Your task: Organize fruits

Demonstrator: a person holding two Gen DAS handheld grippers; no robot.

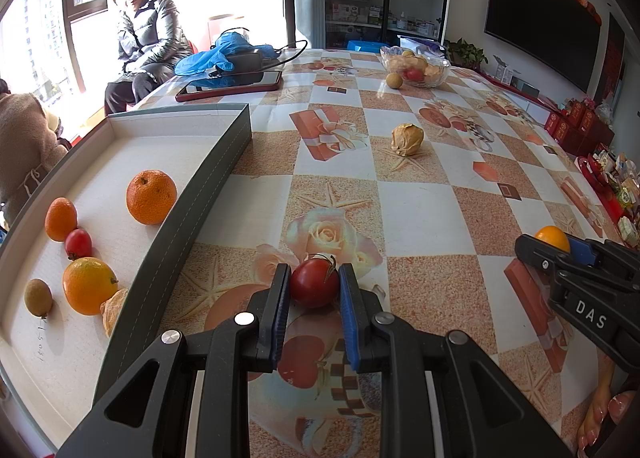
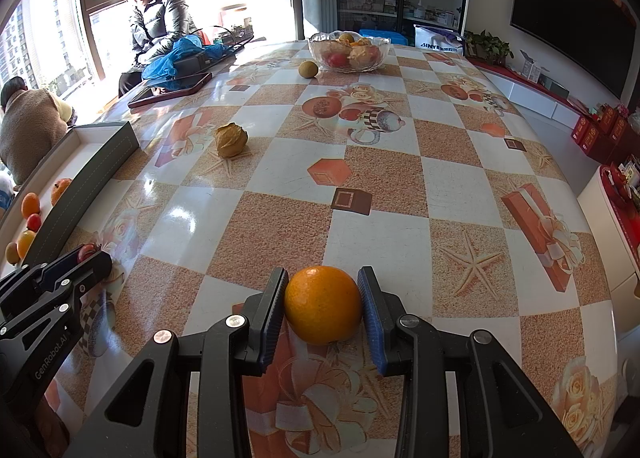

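The left gripper (image 1: 314,288) pinches a small red tomato (image 1: 314,282) on the worktop (image 1: 420,197), just beside the grey-walled tray (image 1: 224,153) where oranges and other small fruits already lie — likely its destination. The right gripper (image 2: 323,304) clamps an orange (image 2: 323,304), both fruits resting on the patterned cloth, apparently gripped for lifting together.

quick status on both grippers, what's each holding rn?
Left gripper: closed on the small red tomato.
Right gripper: closed on the orange.
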